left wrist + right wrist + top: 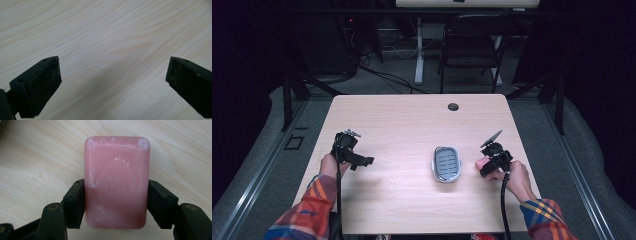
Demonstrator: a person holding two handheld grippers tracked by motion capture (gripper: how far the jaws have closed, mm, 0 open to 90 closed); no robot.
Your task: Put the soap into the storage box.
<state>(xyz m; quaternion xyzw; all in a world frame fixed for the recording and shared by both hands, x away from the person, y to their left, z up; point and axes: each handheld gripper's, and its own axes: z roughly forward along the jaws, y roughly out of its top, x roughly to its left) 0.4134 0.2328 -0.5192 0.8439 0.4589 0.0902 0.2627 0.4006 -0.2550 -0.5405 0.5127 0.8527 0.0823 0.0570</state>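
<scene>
Clamping a pink soap bar (117, 182) by its long sides, the right gripper (484, 162) sits just right of the soap dish (447, 164), near the table (412, 120) right edge. Left gripper (362, 161), jaws wide apart over bare wood, is well left of the dish; clear tabletop between them.

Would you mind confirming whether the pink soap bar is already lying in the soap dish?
No, the soap bar sits clamped in the right hand-held gripper, over bare table.

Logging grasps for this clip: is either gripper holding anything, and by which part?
The right gripper grips a pink soap bar by its two long sides, toward the near end. The left gripper is open, holding nothing.
</scene>
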